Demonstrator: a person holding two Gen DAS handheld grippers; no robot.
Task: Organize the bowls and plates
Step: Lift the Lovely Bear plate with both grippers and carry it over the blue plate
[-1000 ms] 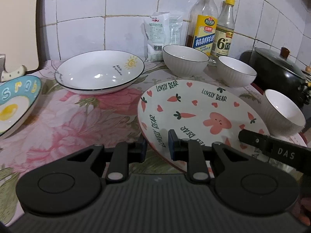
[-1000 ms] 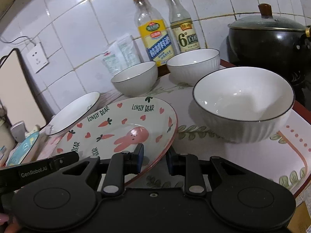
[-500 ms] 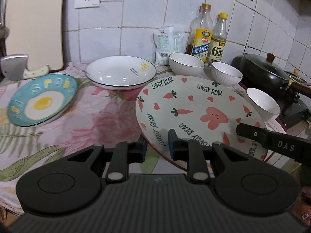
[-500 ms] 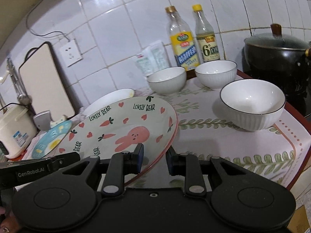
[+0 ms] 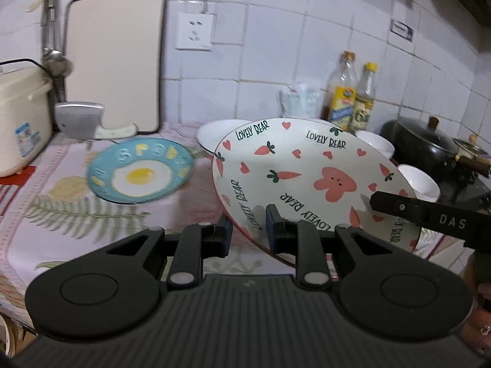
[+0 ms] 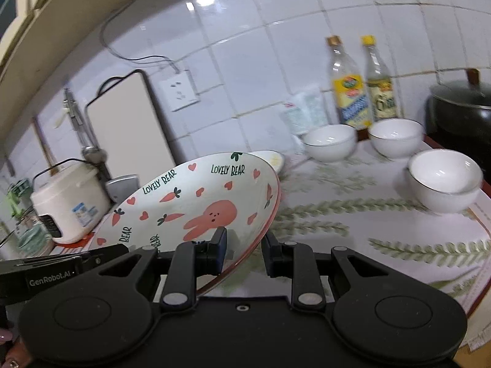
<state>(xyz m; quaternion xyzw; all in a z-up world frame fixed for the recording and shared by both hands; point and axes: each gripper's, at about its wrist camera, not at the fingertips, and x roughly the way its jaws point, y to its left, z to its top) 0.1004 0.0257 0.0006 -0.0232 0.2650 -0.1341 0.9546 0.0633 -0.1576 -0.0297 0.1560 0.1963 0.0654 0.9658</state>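
The bear plate is in the air, its rim clamped by our left gripper and right gripper. We judge most work remains: the blue plate, white plate and three bowls lie unstacked.

The table wears a cloth printed with leaves and pink flowers. On it at far left stands a white rice cooker. A blue egg plate lies left of centre, a white plate farther back. Three white bowls sit to the right, two bottles by the far wall.
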